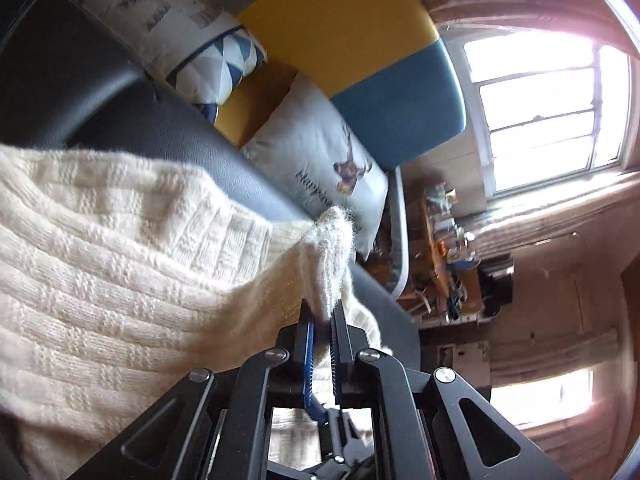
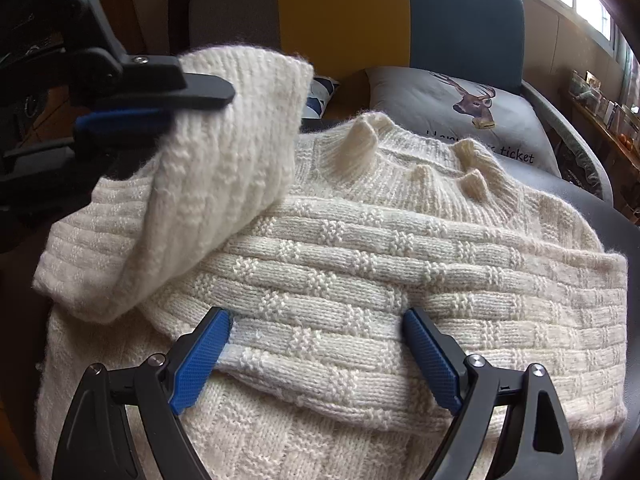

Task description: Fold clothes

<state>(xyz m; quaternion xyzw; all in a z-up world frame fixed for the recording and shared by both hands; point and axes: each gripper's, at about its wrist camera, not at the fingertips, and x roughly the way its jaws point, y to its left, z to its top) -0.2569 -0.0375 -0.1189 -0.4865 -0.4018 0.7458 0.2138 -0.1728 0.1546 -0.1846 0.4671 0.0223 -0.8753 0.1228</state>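
Observation:
A cream knitted sweater [image 2: 360,264] lies spread on a dark seat, its collar toward the cushions. My left gripper [image 1: 322,312] is shut on the ribbed cuff of the left sleeve [image 1: 328,248]. In the right wrist view that left gripper [image 2: 172,108] holds the sleeve [image 2: 224,152] lifted over the sweater's left shoulder. My right gripper [image 2: 318,322] stands open low over the sweater's front, its blue pads [image 2: 200,360] resting on the folded right sleeve [image 2: 320,344] laid across the body.
A grey cushion with a deer print [image 2: 460,120] and a blue-and-white patterned cushion [image 1: 216,68] lean against a yellow and teal backrest [image 2: 460,20]. A cluttered shelf [image 1: 448,248] and bright windows [image 1: 552,108] lie beyond. The dark seat edge [image 2: 624,208] shows at right.

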